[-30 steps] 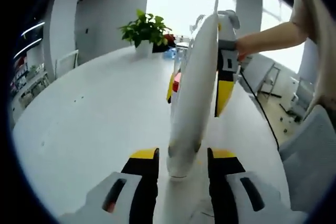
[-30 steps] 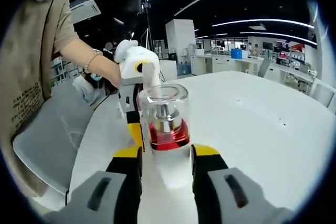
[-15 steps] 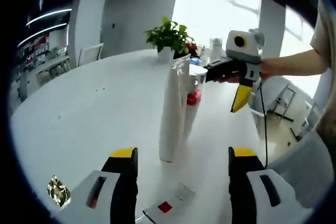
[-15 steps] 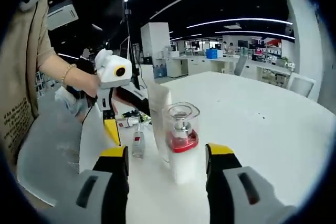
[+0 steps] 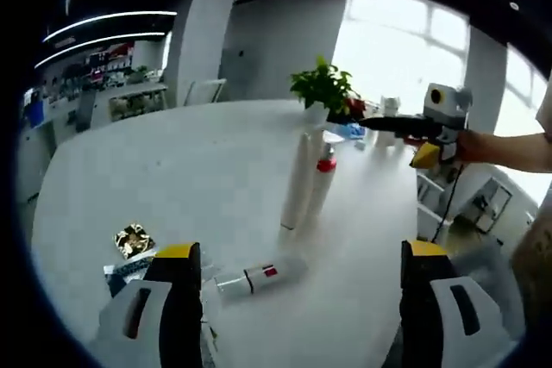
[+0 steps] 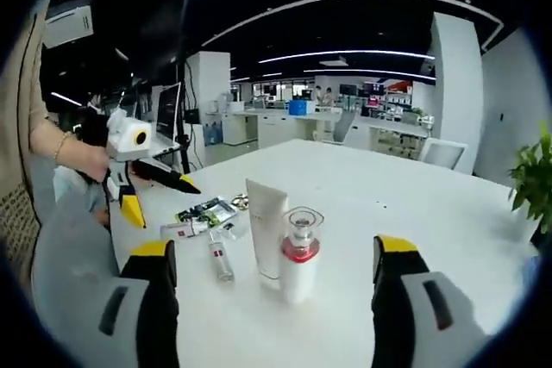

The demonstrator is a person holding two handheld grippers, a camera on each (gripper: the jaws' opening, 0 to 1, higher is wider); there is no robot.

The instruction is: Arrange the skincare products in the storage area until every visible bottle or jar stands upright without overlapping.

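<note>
A tall white tube [image 5: 296, 180] stands upright on the white table [image 5: 172, 170], with a white pump bottle [image 5: 321, 178] with a red collar and clear cap close beside it. A small clear bottle [image 5: 250, 278] with a red label lies on its side nearer my left gripper [image 5: 300, 252], which is open and holds nothing. In the right gripper view the tube [image 6: 265, 228] and pump bottle [image 6: 297, 256] stand a short way ahead of my open, empty right gripper [image 6: 275, 247], and the small bottle [image 6: 220, 261] lies left of them.
Flat sachets [image 6: 203, 211] lie on the table near the lying bottle; they are the sachets [image 5: 132, 240] at the left. A potted plant [image 5: 323, 89] stands at the far table edge. A hand holds each gripper: right gripper [image 5: 404, 138], left gripper [image 6: 158, 197].
Both grippers have drawn back from the tube and pump bottle with jaws spread wider. The two products stand free on the table, and the lying bottle and sachets have come into view.
</note>
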